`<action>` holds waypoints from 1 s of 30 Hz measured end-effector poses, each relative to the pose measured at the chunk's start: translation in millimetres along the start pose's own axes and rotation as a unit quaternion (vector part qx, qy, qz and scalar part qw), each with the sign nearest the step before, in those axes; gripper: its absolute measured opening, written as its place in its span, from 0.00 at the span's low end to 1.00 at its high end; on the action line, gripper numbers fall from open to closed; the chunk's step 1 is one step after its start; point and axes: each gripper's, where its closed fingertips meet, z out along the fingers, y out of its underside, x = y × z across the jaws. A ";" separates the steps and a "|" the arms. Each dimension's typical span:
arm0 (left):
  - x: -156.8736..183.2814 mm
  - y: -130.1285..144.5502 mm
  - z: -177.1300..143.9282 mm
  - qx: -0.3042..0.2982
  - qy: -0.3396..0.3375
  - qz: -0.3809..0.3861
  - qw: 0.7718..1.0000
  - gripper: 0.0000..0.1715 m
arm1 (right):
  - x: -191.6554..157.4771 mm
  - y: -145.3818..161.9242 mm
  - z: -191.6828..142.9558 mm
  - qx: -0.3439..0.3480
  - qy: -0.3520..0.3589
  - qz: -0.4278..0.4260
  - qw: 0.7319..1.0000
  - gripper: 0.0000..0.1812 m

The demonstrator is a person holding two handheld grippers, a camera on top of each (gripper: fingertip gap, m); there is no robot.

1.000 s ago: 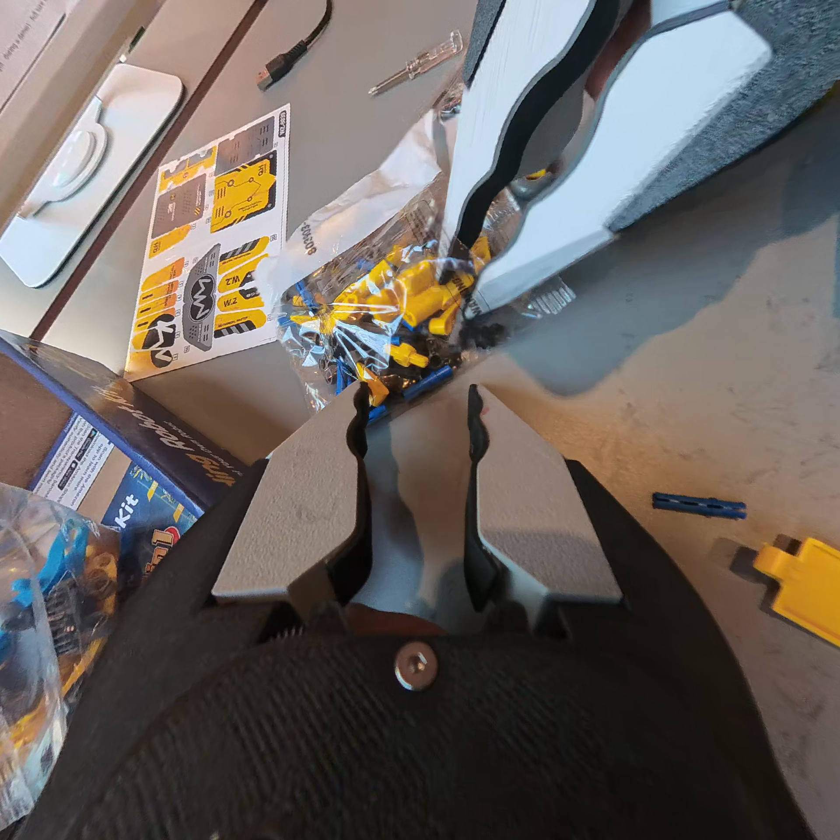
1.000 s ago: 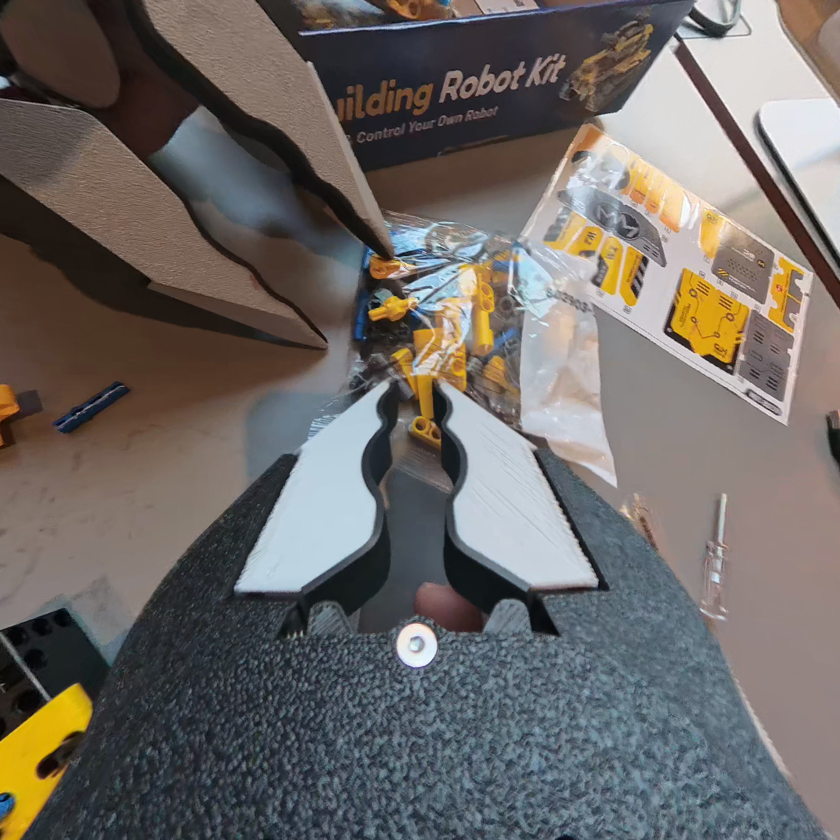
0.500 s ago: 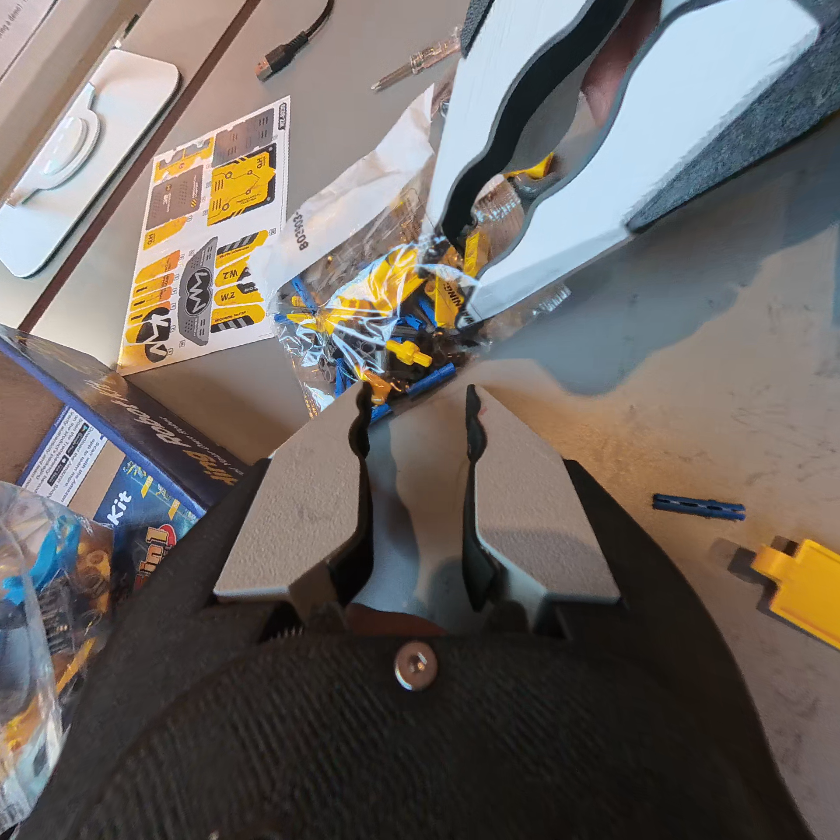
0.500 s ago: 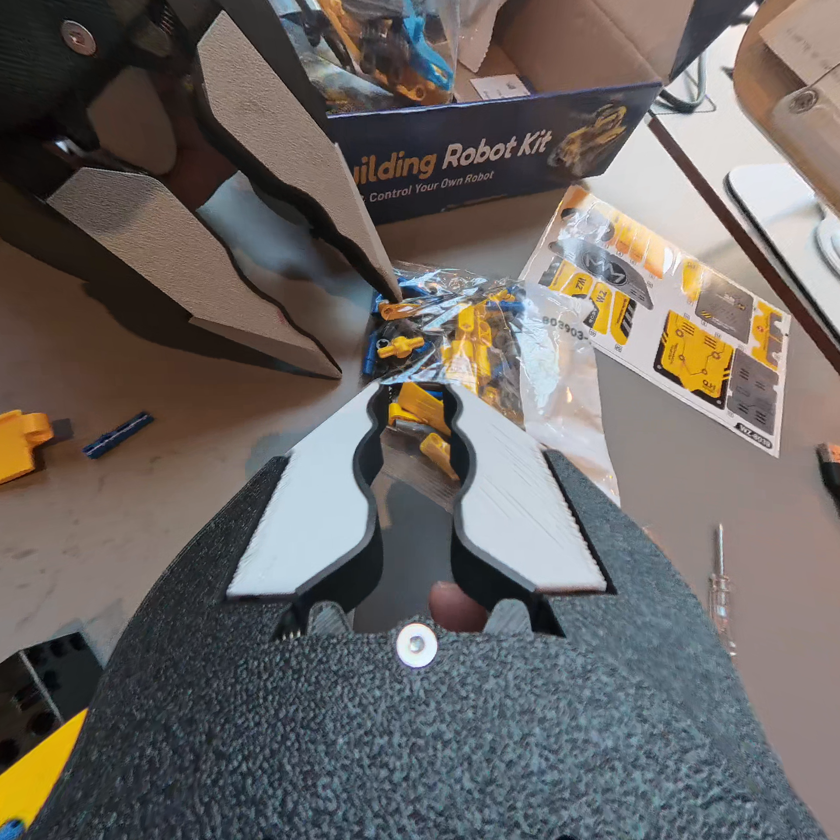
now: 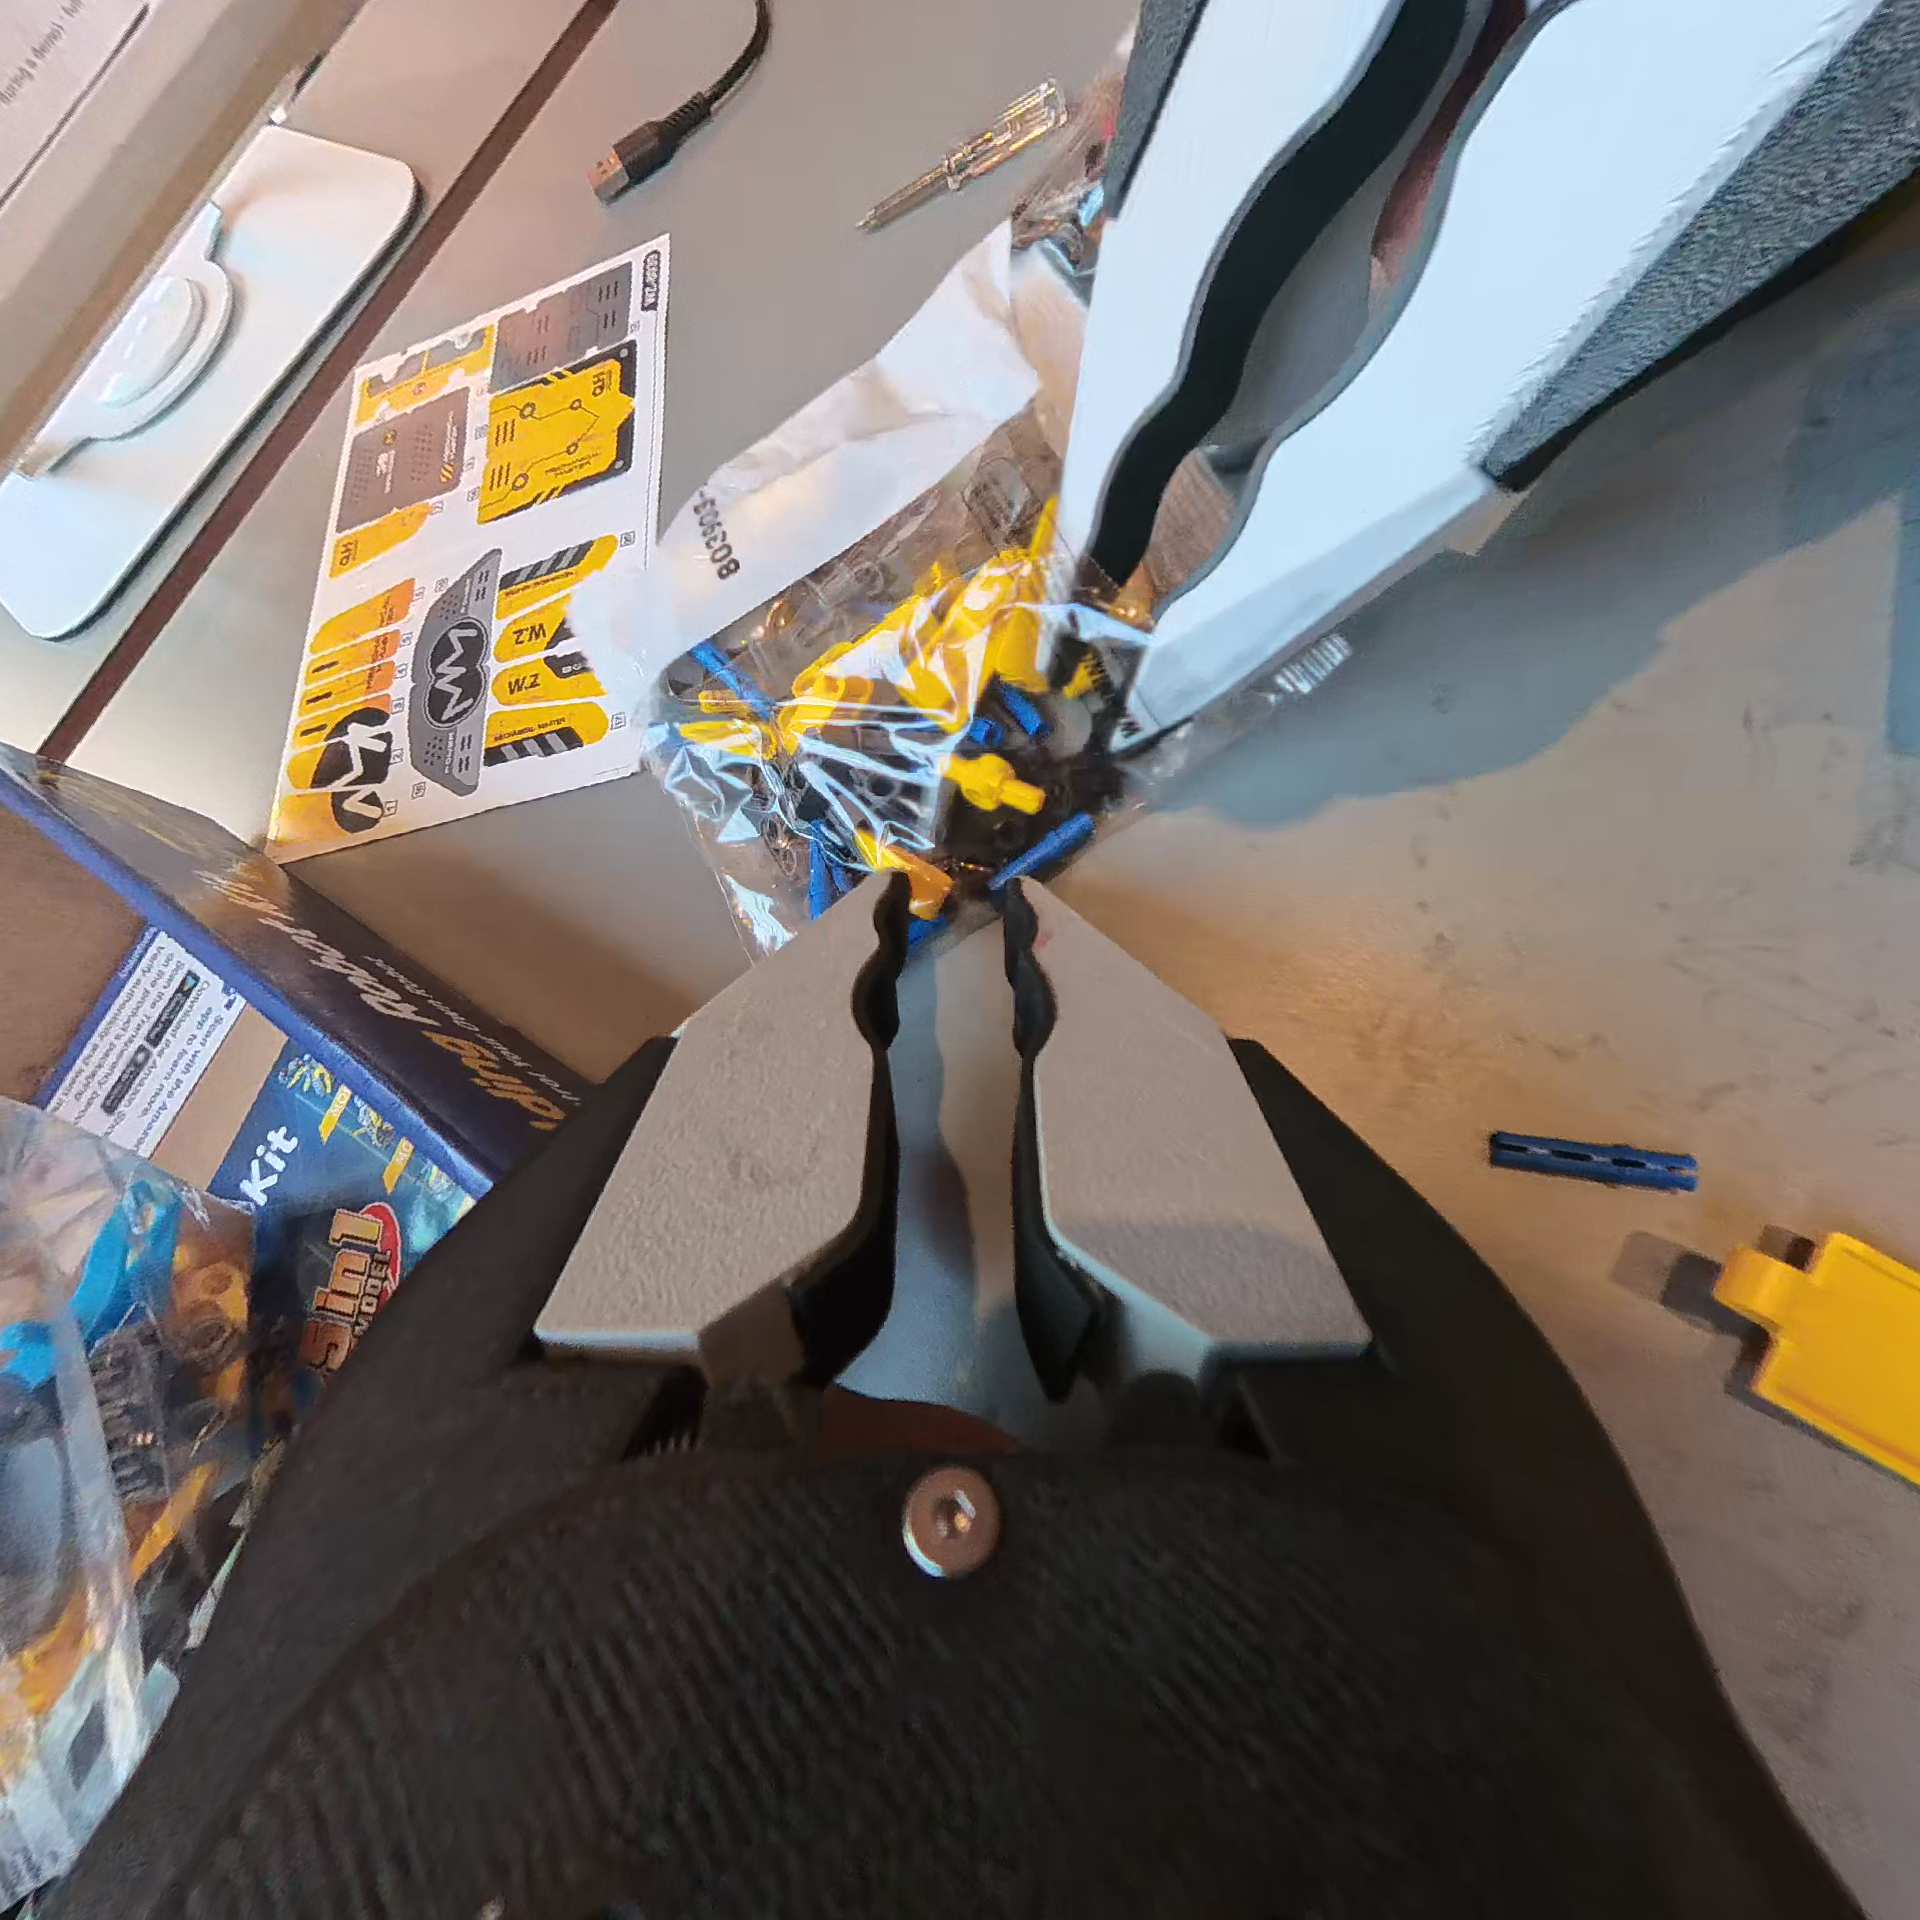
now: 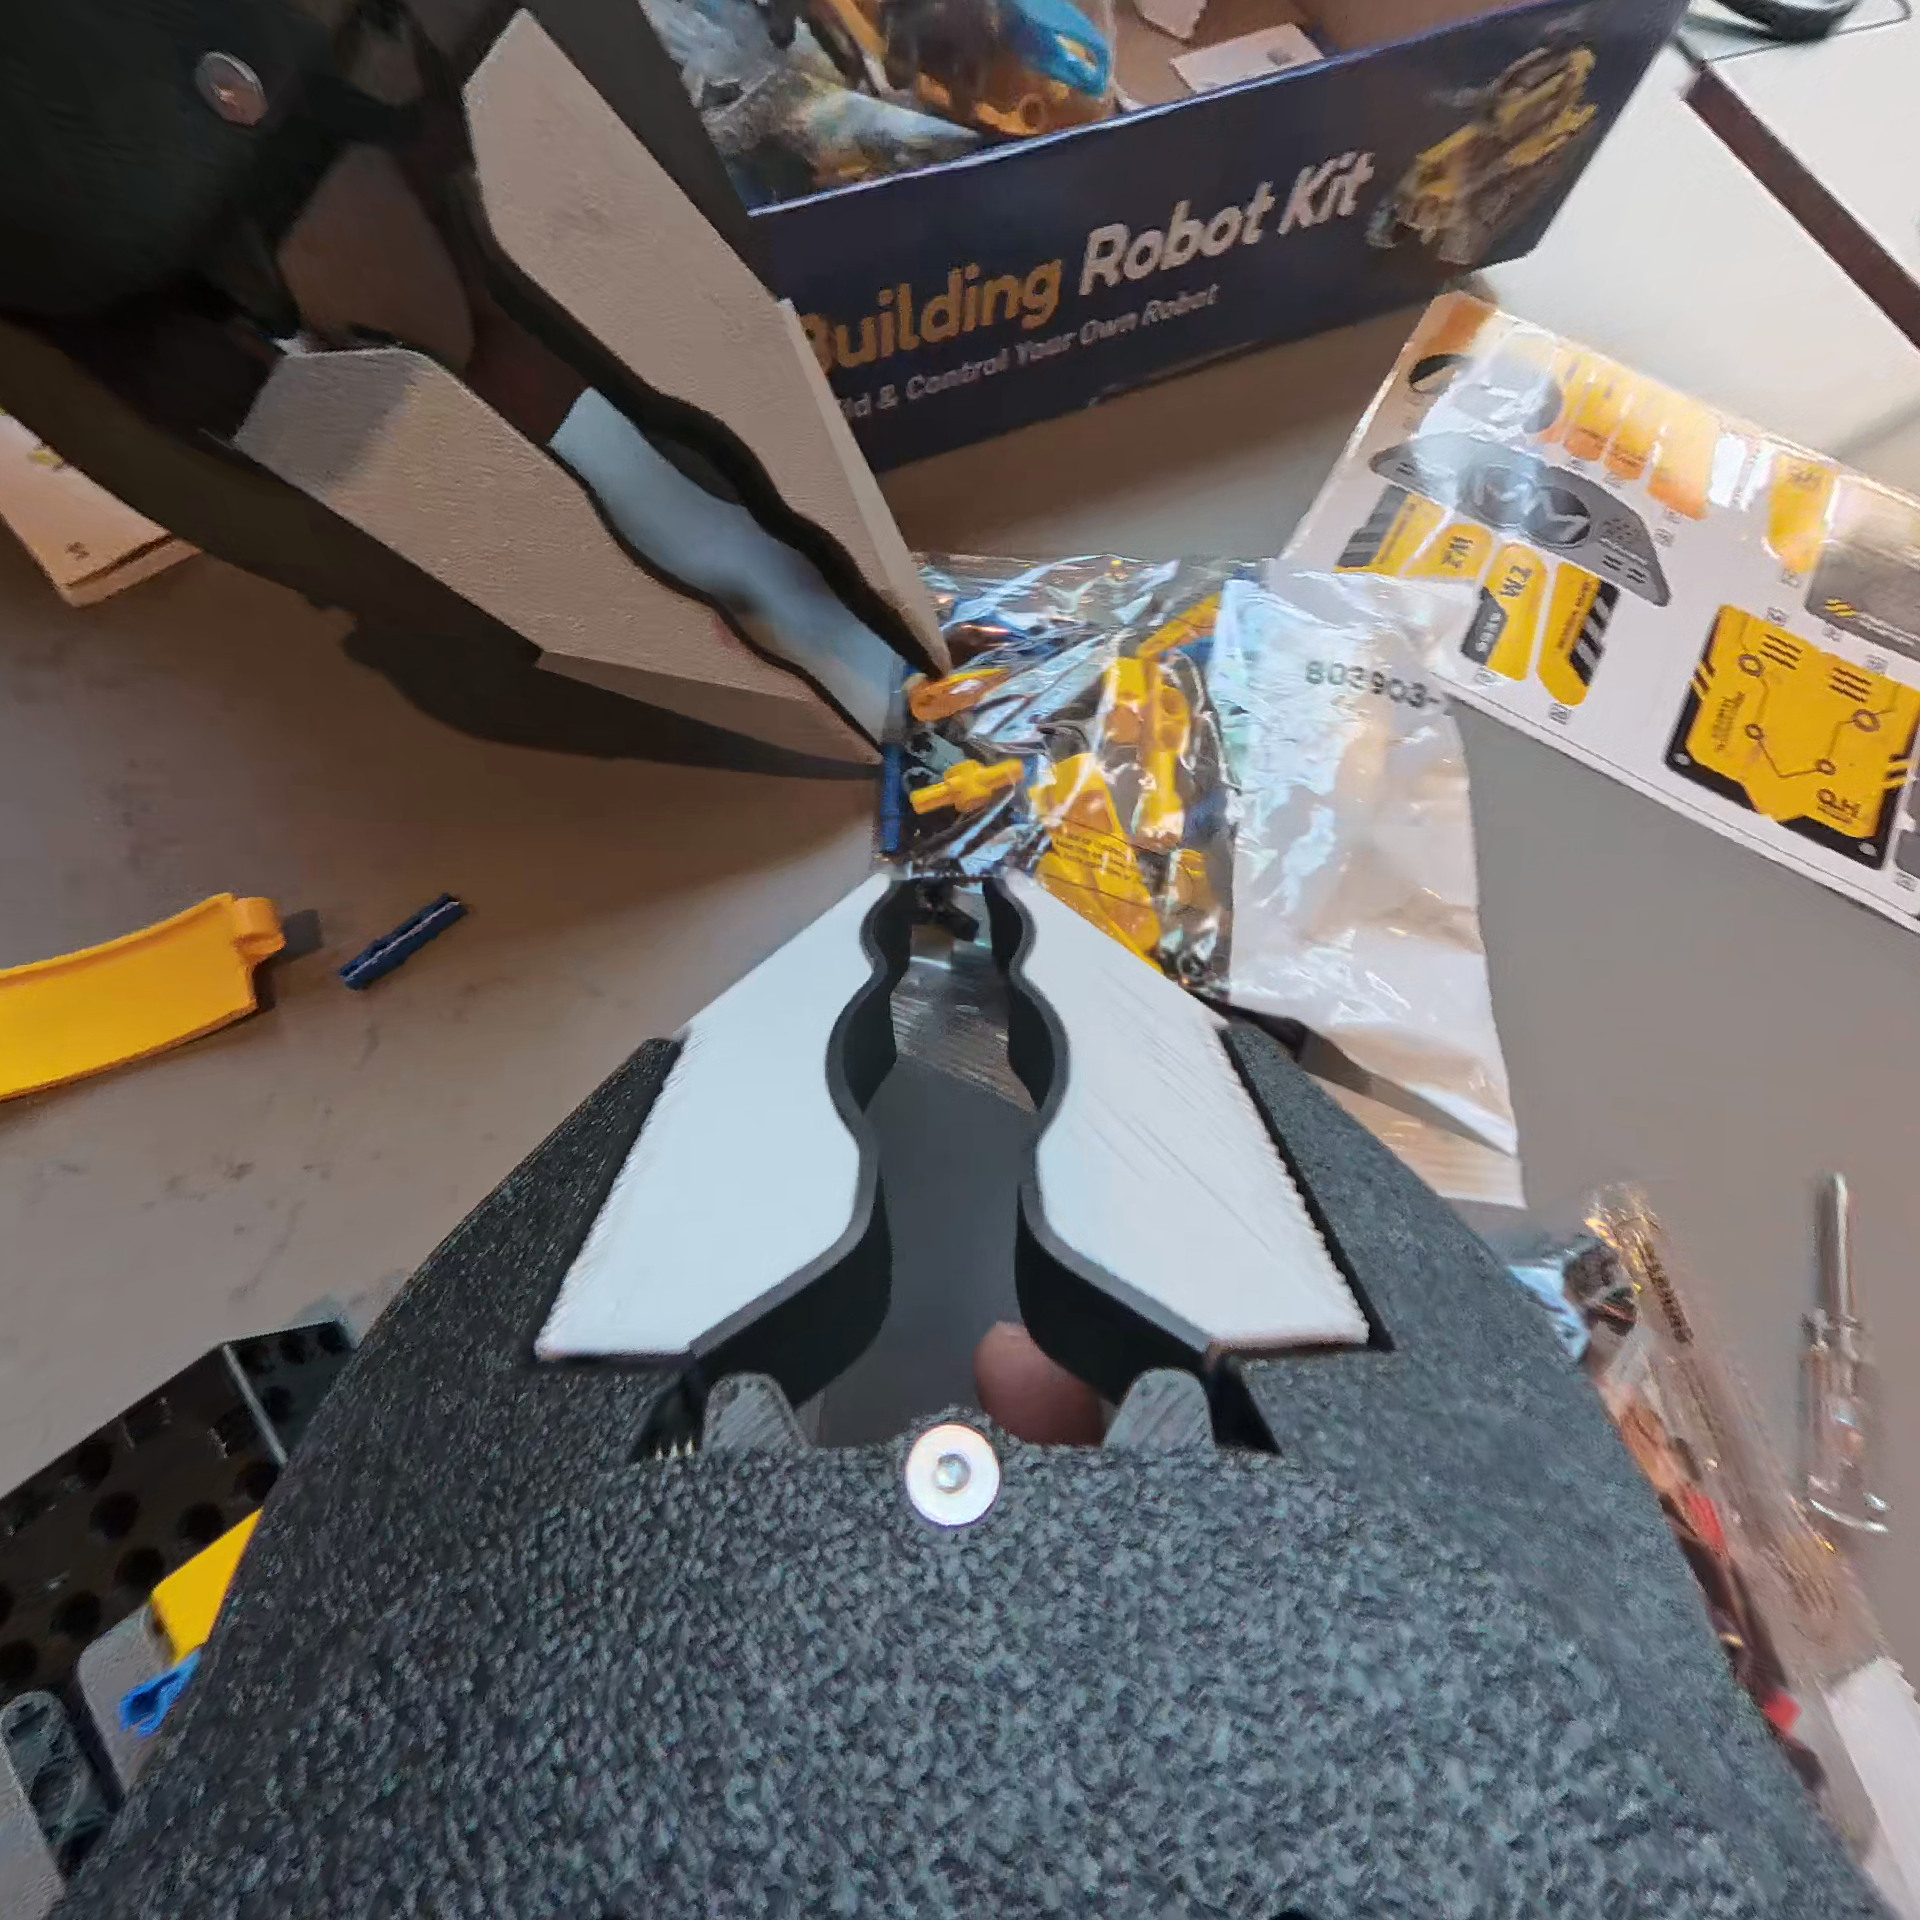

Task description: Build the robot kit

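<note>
1. On the grey tabletop (image 5: 1455,935) lies a clear plastic bag (image 5: 894,727) of small yellow, blue and black building parts, with both grippers set at opposite edges of it.
2. Left gripper (image 5: 948,894): fingertips at the bag's near edge, jaws parted by a narrow gap; whether they pinch the film cannot be told.
3. Right gripper (image 6: 940,894): jaws likewise narrowly parted, tips at the bag's edge with film and a dark part between them; grip not confirmed.
4. Beside the bag lies a sticker sheet (image 5: 478,582) in yellow and grey, flat.
5. A dark blue kit box (image 6: 1143,260) stands open behind the bag, further bagged parts inside.
6. Loose on the table, well apart from the bag: a blue pin (image 5: 1590,1161), a yellow piece (image 5: 1829,1351), a small clear-handled screwdriver (image 5: 966,156) and a black cable plug (image 5: 634,171).
</note>
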 end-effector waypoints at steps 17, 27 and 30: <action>10.7 0.5 -1.1 -0.001 0.027 0.018 0.999 0.00 | 17.0 12.2 -1.7 -0.052 0.093 -0.074 0.992 0.08; 3.6 -1.0 2.3 -0.008 0.008 -0.023 1.000 0.32 | 19.1 16.8 -2.8 -0.054 0.076 -0.031 0.995 0.08; 6.8 -0.9 1.7 -0.007 0.017 -0.023 1.000 0.28 | 2.2 7.8 -2.9 -0.019 0.015 -0.017 1.000 0.06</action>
